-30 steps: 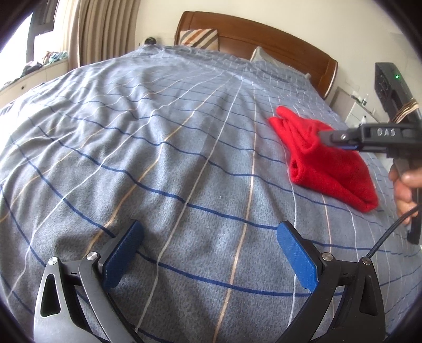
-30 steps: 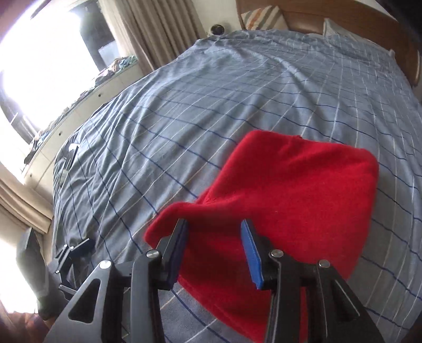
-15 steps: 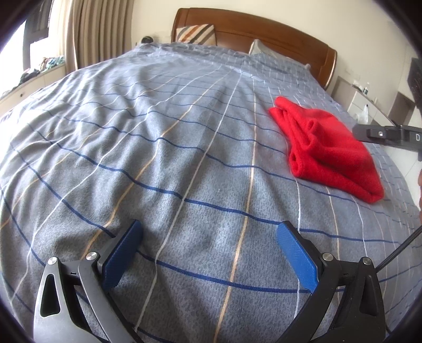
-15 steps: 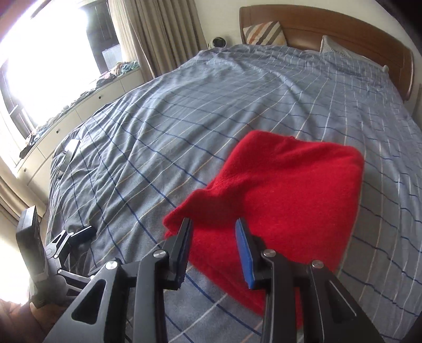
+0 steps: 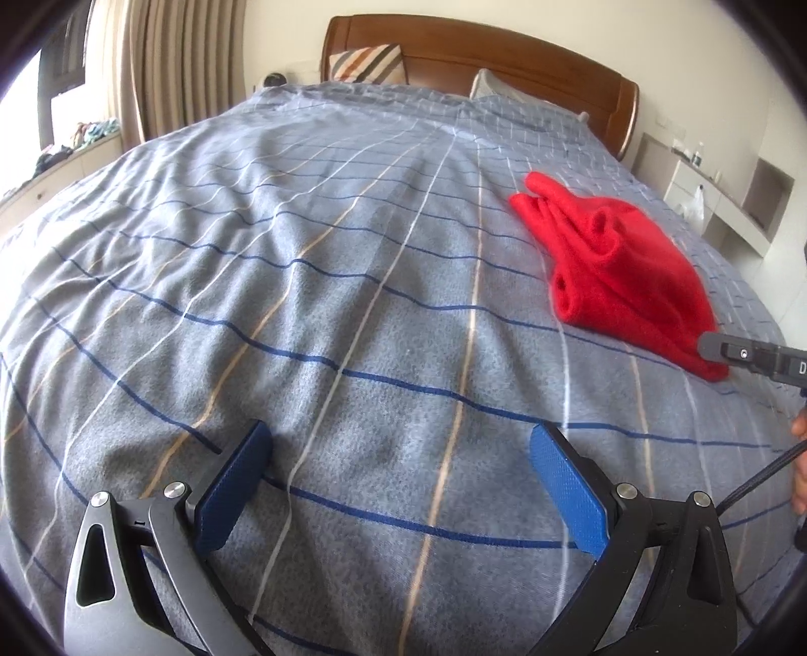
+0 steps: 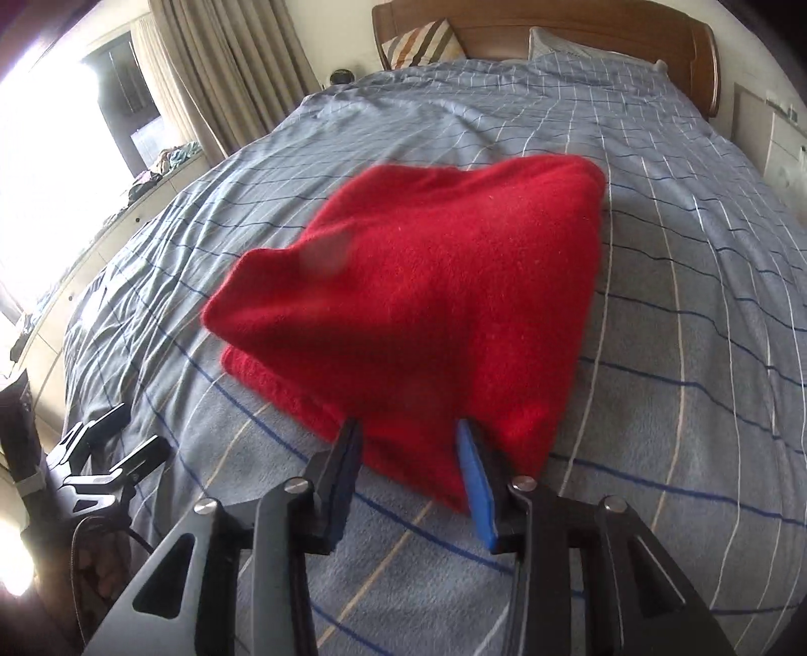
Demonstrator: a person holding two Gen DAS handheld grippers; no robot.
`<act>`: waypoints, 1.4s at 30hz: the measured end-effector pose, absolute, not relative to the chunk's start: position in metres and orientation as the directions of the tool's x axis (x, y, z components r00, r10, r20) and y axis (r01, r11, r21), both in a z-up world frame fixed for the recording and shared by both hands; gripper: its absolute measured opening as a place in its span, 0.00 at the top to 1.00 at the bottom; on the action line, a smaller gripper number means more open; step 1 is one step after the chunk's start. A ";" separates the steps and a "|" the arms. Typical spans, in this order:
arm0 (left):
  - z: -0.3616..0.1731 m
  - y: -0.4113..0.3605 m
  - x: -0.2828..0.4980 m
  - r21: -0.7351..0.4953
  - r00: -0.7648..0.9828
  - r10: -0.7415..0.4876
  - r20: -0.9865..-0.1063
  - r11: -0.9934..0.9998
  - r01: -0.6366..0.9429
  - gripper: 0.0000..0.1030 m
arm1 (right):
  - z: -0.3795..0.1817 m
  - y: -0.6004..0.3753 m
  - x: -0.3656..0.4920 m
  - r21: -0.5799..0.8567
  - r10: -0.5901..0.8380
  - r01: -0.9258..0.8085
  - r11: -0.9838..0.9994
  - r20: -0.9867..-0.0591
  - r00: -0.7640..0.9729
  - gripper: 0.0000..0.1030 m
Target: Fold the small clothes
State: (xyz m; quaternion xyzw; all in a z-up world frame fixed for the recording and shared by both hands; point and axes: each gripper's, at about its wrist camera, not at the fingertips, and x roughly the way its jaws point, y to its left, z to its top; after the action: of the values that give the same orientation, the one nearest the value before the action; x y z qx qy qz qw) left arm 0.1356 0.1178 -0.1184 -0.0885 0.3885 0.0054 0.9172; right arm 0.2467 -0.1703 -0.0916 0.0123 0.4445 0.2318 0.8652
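Two claws low over bedspread (image 5: 353, 303): left claw (image 5: 398, 474) spread wide, right claw (image 6: 408, 464) at red garment (image 6: 428, 303).

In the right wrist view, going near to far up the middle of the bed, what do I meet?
Right hand-held gripper → red garment → bare blue checked bedspread → striped pillow → wooden headboard.

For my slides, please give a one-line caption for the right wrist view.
Right tongs, open, at the near edge of a folded red garment on a grey checked bedspread.
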 end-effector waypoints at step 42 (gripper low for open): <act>-0.055 0.013 0.258 -0.019 0.668 -0.099 -0.737 0.992 0.126 0.24 | -0.046 -0.263 0.313 -0.011 0.135 -0.218 0.976 -0.756 0.641 0.14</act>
State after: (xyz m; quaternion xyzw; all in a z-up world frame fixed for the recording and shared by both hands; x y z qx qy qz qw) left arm 0.2582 0.0130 -0.0554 0.0167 0.4027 -0.0616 0.9131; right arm 0.3131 -0.2628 -0.0459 -0.0505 0.4123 0.0977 0.9044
